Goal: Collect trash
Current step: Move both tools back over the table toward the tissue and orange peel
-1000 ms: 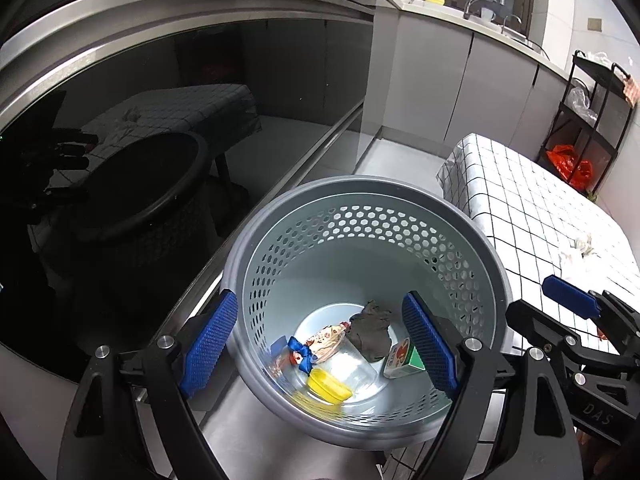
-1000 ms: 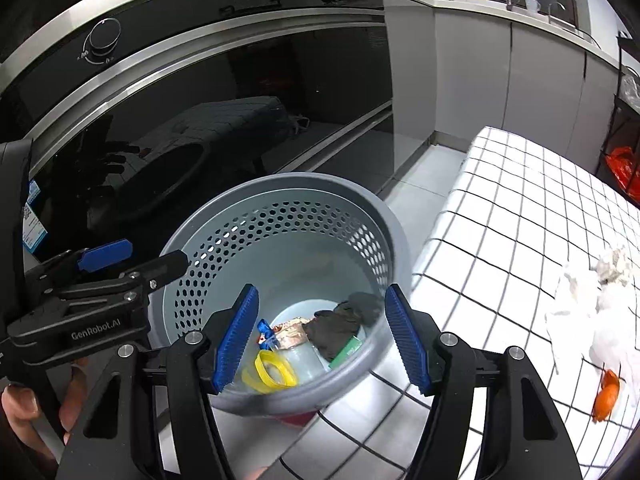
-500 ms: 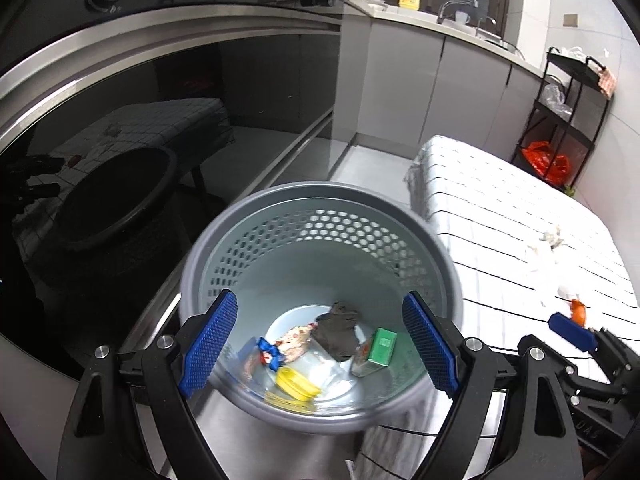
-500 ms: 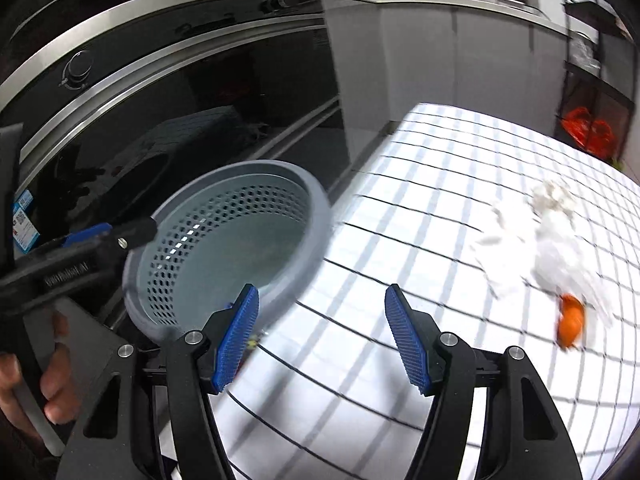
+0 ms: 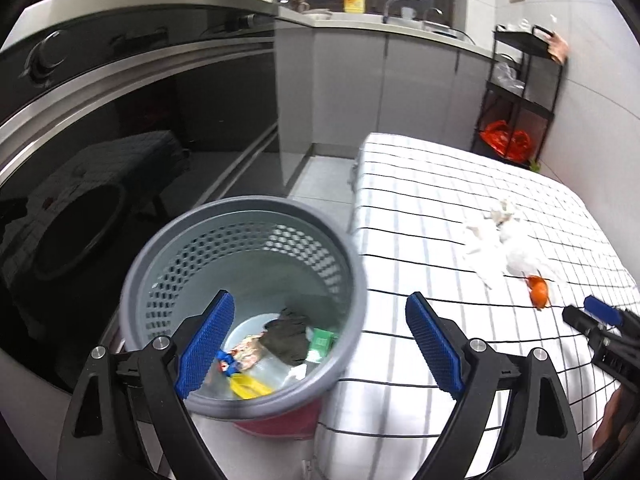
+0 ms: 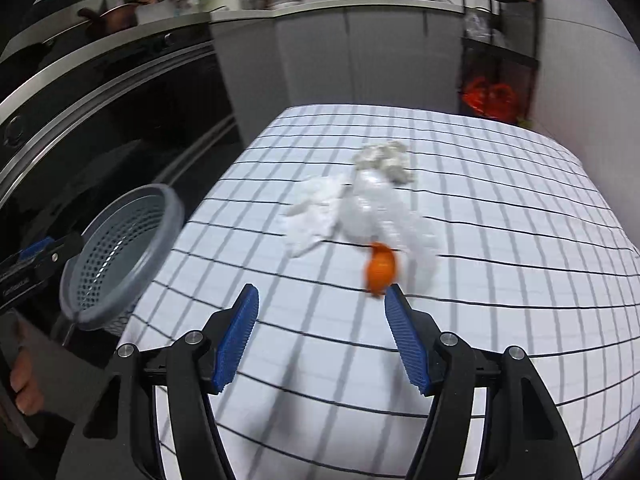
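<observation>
Trash left to collect lies far of the right gripper (image 6: 318,334): an orange scrap (image 6: 381,267) just beyond its right fingertip, clear crumpled plastic (image 6: 380,212) behind it, white tissue (image 6: 316,212) to the left, all on the checked tablecloth (image 6: 500,240). Its jaws stand apart with nothing between them. The left gripper (image 5: 320,344) has its jaws opening, empty, over the grey basket (image 5: 248,208) at the table's left edge. Judging by this, the step in hand is the reach for the next piece; the next move calls for settling the pads around the scrap or plastic. Only the left view shows the basket's contents, wrappers and a green carton (image 5: 322,342); the right view shows the pile closely.
</observation>
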The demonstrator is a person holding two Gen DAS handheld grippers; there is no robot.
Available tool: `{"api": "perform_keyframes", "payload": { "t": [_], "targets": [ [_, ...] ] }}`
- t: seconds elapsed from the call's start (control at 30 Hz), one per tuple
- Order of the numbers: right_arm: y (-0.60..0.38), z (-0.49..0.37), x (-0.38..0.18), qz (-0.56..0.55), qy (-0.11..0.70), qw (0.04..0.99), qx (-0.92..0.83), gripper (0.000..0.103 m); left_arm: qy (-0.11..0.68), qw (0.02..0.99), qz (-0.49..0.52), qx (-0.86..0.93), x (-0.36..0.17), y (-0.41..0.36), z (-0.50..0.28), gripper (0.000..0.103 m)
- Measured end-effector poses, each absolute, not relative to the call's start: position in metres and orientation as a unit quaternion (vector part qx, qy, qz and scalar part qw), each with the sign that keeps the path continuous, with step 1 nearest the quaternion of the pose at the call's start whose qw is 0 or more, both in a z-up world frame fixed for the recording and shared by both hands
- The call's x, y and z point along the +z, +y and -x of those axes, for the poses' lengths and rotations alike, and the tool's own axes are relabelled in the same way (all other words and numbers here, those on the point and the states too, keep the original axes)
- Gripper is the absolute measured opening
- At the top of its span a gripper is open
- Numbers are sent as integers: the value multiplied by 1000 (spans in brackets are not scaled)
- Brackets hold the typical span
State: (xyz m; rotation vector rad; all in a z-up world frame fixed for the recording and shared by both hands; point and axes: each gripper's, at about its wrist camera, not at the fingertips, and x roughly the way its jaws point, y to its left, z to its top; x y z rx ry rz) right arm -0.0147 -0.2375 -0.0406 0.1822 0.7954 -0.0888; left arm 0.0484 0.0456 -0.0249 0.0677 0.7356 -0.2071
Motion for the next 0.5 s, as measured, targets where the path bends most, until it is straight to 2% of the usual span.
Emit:
{"api": "perform_keyframes", "payload": {
  "t": [0.5],
  "targets": [
    [-283,-27,-40,-97,384,917,-36,63,378,913,-45,-146,-43,-39,-54,86]
  ]
}}
